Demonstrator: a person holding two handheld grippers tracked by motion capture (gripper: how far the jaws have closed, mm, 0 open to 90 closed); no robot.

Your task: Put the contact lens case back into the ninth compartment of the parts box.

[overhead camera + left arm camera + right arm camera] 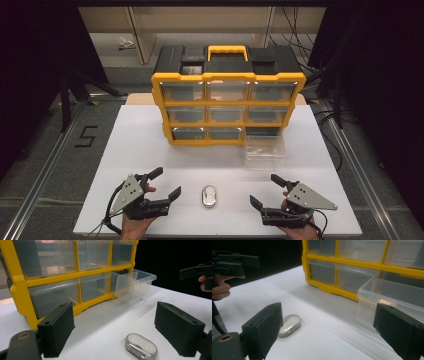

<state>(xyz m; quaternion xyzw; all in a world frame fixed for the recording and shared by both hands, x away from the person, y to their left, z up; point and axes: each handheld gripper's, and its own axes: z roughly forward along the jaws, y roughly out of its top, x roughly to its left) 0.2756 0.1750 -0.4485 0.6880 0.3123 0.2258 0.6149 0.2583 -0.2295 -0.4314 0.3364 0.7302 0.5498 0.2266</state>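
- I am judging the work as only starting: the small oval case (208, 196) is lying untouched on the white table (130, 150), and the clear drawer (265, 149) is standing pulled out in front of the yellow organizer (227, 102).
- I am keeping the left gripper (166, 184) spread wide and holding nothing.
- I am keeping the right gripper (266, 190) also spread and empty.
- The case is resting between both grippers, near each one, touching neither; picking it and placing it are probably left.

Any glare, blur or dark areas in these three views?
High view: glare on the small silver case, surroundings black. Left gripper view: sharp on the yellow drawer organizer, black beyond the white table. Right gripper view: near jaws soft, pulled-out clear drawer sharp.
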